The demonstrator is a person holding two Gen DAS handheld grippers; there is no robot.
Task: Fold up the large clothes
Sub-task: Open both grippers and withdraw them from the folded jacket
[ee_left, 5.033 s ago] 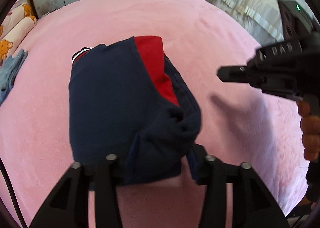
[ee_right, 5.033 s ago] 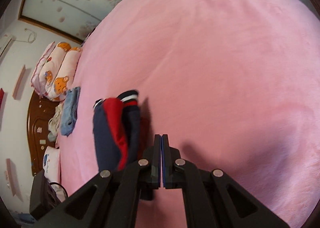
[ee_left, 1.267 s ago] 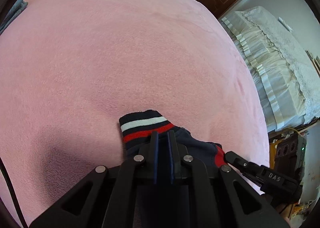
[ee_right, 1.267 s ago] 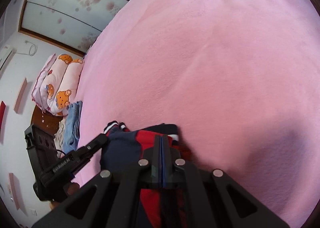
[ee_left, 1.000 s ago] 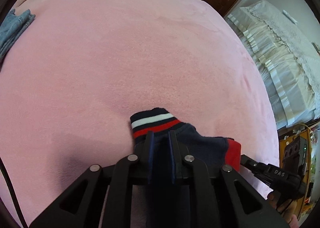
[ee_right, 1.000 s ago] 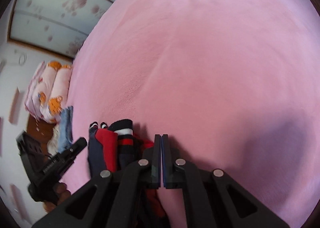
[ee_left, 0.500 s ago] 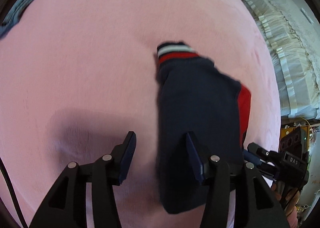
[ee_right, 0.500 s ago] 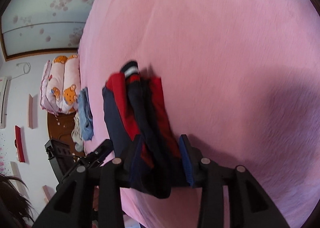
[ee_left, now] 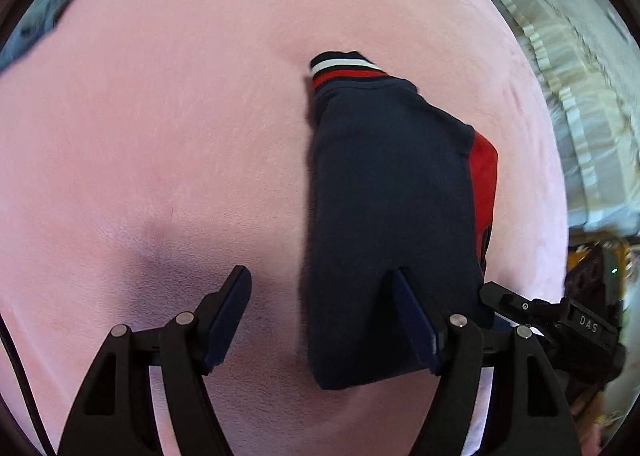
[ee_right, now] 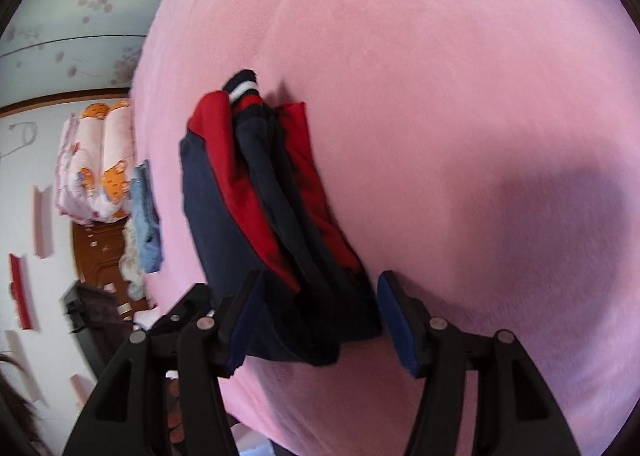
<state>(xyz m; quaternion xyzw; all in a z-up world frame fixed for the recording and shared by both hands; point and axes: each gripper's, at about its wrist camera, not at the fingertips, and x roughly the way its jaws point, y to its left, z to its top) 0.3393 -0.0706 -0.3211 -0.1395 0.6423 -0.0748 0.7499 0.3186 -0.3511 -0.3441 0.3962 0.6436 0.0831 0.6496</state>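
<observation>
Folded navy-and-red garment [ee_left: 384, 224] lies near the pink bed's [ee_left: 160, 116] edge; left gripper [ee_left: 320, 312] and right gripper [ee_right: 316, 316] both opening, pads off it.

Folded garment [ee_left: 388, 224]: navy blue, with red panels; layered navy and red along its edge in the right wrist view.
Cuff [ee_left: 342, 66]: at the garment's far end; ribbed navy, white and red stripes.
Blanket [ee_left: 160, 116]: plain pink under the garment, greyish shadow patches.
Pads [ee_right: 394, 310]: dark blue, on black fingers.
Pillows [ee_right: 98, 160]: beyond the garment's left side; pale pink with orange bear print.
Folded cloth [ee_right: 146, 212]: light blue denim, between pillows and garment.
</observation>
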